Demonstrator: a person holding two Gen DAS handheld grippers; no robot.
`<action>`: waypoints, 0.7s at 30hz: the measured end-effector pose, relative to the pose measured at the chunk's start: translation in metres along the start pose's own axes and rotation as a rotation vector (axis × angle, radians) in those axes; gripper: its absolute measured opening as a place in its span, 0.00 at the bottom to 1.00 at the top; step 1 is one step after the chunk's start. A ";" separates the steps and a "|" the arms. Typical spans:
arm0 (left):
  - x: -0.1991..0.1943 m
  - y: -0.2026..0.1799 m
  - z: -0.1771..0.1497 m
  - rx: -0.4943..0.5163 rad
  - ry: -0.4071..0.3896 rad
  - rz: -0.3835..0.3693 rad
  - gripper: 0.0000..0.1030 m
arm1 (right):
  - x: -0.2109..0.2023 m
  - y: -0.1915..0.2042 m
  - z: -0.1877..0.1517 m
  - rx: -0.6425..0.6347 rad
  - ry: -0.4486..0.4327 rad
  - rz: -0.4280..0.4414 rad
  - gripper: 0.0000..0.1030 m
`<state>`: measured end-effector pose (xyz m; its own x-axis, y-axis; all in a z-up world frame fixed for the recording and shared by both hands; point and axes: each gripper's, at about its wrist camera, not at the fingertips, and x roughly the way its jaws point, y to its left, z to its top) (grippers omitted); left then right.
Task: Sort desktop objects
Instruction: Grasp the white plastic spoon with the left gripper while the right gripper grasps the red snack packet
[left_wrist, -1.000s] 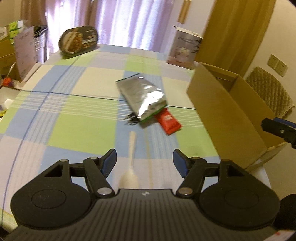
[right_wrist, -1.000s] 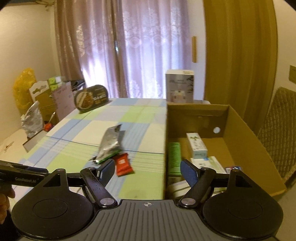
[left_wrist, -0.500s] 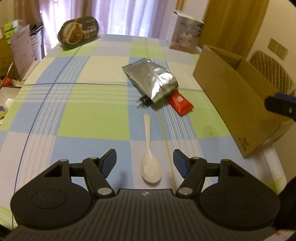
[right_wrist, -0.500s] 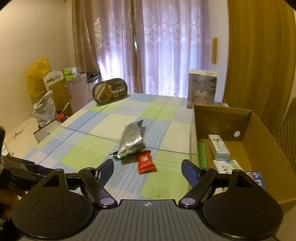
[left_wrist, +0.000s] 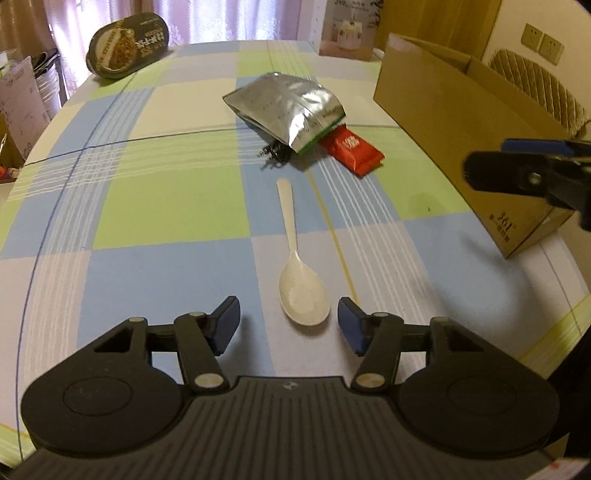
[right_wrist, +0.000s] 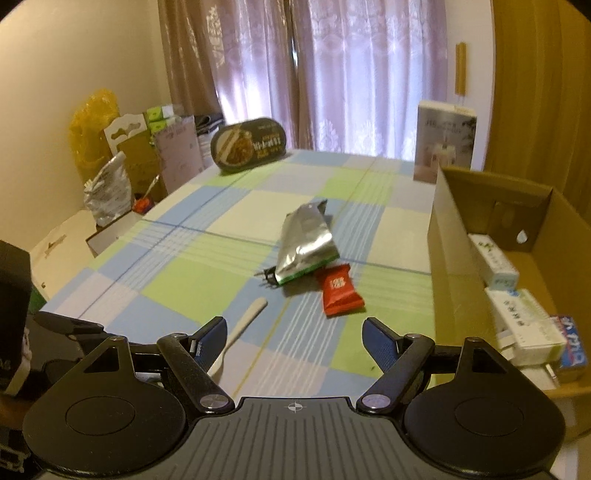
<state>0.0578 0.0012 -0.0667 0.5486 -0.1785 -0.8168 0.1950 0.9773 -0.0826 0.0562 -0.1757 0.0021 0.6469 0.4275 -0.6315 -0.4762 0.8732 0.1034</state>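
Now | left gripper (left_wrist: 288, 319) jaws spread, white spoon (left_wrist: 301, 284) bowl lying between them, handle pointing far | right gripper (right_wrist: 293, 338) jaws spread, empty

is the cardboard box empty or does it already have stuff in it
Not empty. The right wrist view shows the open brown cardboard box already holding several small white packages and a blue one.

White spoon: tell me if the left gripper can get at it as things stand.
Probably yes. The left gripper is open, and the white spoon lies bare on the tablecloth, its bowl just ahead between the fingers with nothing on or against it.
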 end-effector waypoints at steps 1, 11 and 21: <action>0.003 -0.001 -0.001 0.001 0.004 -0.005 0.51 | 0.005 -0.001 -0.001 0.007 0.009 -0.002 0.75; 0.019 0.000 -0.001 -0.008 -0.014 -0.011 0.42 | 0.032 -0.012 -0.009 0.047 0.075 -0.013 0.75; 0.023 -0.008 0.001 0.060 -0.024 0.034 0.34 | 0.048 -0.019 -0.011 0.039 0.102 -0.033 0.75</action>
<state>0.0694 -0.0109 -0.0846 0.5750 -0.1485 -0.8046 0.2236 0.9745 -0.0201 0.0898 -0.1748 -0.0385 0.5973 0.3741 -0.7094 -0.4307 0.8958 0.1097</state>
